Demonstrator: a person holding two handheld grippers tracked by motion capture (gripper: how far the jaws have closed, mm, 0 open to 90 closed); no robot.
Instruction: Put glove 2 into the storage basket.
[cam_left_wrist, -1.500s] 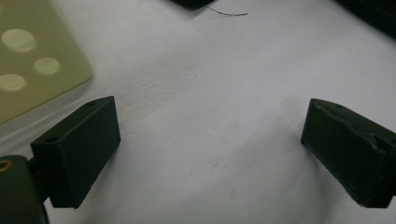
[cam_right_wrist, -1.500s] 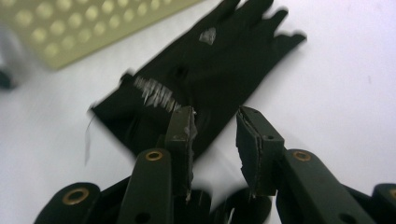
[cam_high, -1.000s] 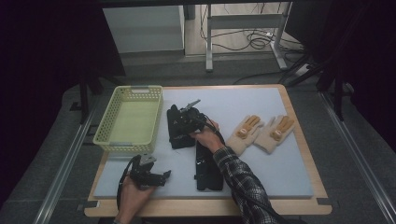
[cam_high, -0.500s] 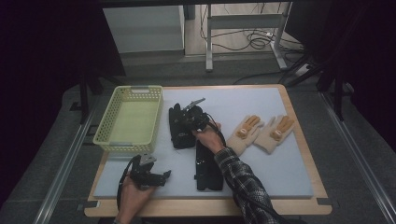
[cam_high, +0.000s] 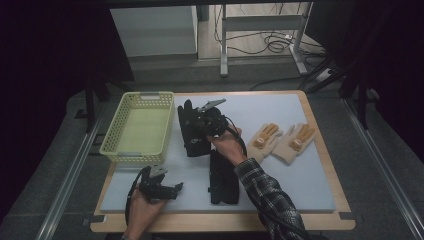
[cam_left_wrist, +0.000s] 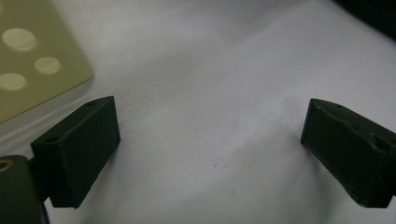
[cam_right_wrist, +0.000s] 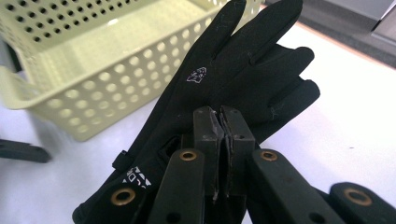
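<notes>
The right gripper (cam_high: 202, 122) is seen at frame center, jaws pressed together on a black glove (cam_right_wrist: 233, 79) just right of the yellow basket (cam_high: 137, 127). The left gripper (cam_high: 167, 189) is held at lower left, jaws spread wide over bare white mat (cam_left_wrist: 210, 93). A second black glove (cam_high: 223, 175) lies lower center; two tan gloves (cam_high: 282, 142) are placed at right.

Plaid sleeve (cam_high: 270, 200), 2 black grippers
</notes>
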